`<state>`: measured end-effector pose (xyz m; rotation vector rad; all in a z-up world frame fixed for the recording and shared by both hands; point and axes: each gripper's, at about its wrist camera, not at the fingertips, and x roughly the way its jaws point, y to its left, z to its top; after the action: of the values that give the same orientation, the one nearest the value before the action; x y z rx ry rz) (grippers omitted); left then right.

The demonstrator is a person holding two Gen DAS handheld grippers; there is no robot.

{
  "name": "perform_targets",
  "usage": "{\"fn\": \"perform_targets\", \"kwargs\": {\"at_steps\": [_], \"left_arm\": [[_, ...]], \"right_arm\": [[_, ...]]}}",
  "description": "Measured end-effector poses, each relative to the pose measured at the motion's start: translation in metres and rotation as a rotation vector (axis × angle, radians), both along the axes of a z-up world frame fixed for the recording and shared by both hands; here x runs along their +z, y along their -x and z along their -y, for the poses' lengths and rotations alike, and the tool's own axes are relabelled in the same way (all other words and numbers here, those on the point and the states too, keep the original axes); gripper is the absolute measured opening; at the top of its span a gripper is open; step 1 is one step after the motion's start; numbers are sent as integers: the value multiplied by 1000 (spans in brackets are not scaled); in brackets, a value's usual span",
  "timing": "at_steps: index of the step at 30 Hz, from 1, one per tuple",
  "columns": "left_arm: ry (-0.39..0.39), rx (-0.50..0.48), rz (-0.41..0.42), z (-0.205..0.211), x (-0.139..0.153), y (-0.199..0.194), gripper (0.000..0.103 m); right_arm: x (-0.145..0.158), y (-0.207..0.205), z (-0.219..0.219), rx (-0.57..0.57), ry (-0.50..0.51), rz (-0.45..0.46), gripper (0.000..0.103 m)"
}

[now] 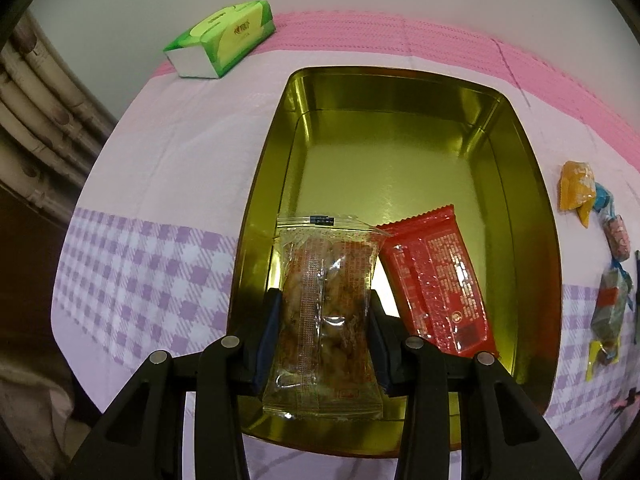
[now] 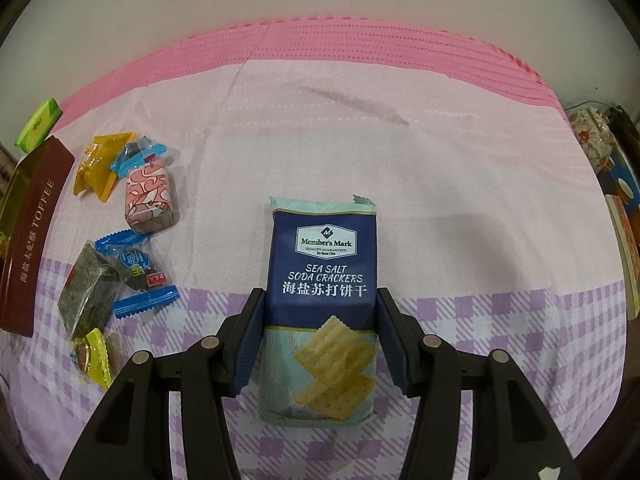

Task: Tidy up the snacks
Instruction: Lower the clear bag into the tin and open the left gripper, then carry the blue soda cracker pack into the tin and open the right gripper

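My left gripper [image 1: 324,294] is shut on a clear packet of brown snacks [image 1: 324,276], holding it upright over the near end of an open gold tin [image 1: 516,184]. Inside the tin, a red packet [image 1: 436,280] lies to the right of the held one. My right gripper [image 2: 320,292] points steeply down at the tablecloth. Its blue pads press on both sides of a blue and mint pack of sea salt soda crackers [image 2: 324,264]. The tin's dark red side marked TOFFEE [image 2: 36,232] shows at the left edge of the right wrist view.
Several loose wrapped snacks lie between tin and crackers: a yellow one [image 2: 100,160], a pink one [image 2: 148,196], a blue-edged seaweed pack [image 2: 136,272]. A green tissue pack [image 1: 224,38] sits at the table's far left. Cluttered items [image 2: 616,184] line the right edge.
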<state>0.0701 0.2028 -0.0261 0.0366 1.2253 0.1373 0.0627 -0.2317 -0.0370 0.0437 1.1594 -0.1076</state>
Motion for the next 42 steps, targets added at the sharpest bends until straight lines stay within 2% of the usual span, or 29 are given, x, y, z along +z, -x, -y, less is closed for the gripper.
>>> {"fn": "perform_targets", "kwargs": {"at_steps": [14, 18, 22, 26, 28, 31, 37, 42], "left_arm": [[1, -27, 22, 1, 1, 2, 43], [42, -9, 25, -4, 0, 4, 50], [18, -33, 43, -2, 2, 6, 52], [35, -37, 75, -1, 8, 8, 59], [41, -36, 98, -2, 13, 10, 62], [60, -35, 123, -5, 20, 13, 63], [48, -11, 169, -11, 34, 18, 66], [85, 53, 203, -27, 44, 24, 68]], "right_arm": [[1, -1, -3, -62, 1, -11, 47], [1, -1, -4, -78, 2, -17, 46], [1, -2, -4, -101, -2, -19, 46], [4, -1, -6, -118, 1, -14, 46], [10, 0, -11, -123, 34, 0, 46], [21, 0, -17, -115, 75, 30, 46], [47, -7, -43, -59, 57, 72, 46], [57, -18, -84, 25, 20, 84, 46]]}}
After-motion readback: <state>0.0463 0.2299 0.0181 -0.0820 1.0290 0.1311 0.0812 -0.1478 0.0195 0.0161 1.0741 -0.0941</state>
